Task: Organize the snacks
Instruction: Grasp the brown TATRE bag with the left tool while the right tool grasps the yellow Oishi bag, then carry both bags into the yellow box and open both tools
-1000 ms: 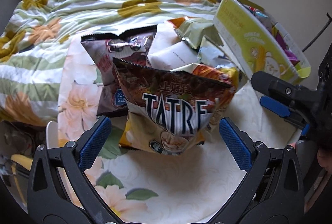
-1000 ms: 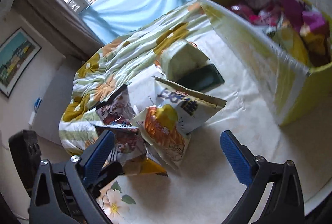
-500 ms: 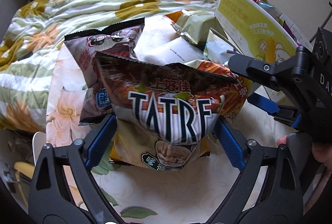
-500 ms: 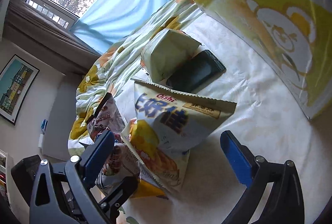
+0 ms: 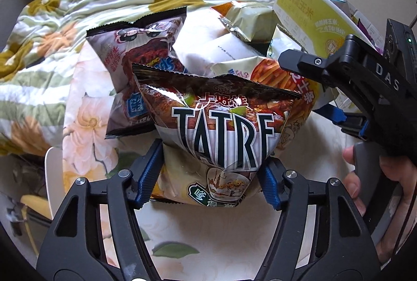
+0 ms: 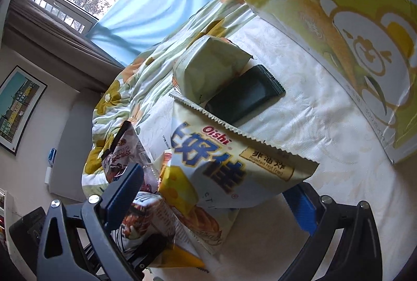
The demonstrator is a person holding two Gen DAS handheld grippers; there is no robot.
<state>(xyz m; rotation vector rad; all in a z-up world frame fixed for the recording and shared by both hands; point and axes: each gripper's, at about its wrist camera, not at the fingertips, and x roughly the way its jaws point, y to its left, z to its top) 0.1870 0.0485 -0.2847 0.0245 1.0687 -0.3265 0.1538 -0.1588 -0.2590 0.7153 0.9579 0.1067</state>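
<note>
A pile of snack bags lies on a bed. In the left wrist view my left gripper (image 5: 212, 171) has its blue pads against both sides of the brown TATRE chip bag (image 5: 221, 129). My right gripper (image 6: 213, 202) straddles the white Oishi bag (image 6: 229, 171), its jaws wide and only beside the bag. The right gripper (image 5: 338, 88) also shows at the right of the left wrist view. A dark red bag (image 5: 140, 64), white packets (image 5: 213, 46), a pale green bag (image 6: 208, 69) and a dark flat packet (image 6: 242, 98) lie behind.
A yellow-and-white cardboard box (image 6: 351, 28) holding several snacks stands at the right; it also shows in the left wrist view (image 5: 312, 15). A floral quilt (image 5: 78, 20) is bunched up behind the pile. A window with a blue curtain (image 6: 156, 2) is beyond.
My left gripper has moved forward and closed onto the TATRE bag. My right gripper has moved down and forward until its jaws straddle the Oishi bag.
</note>
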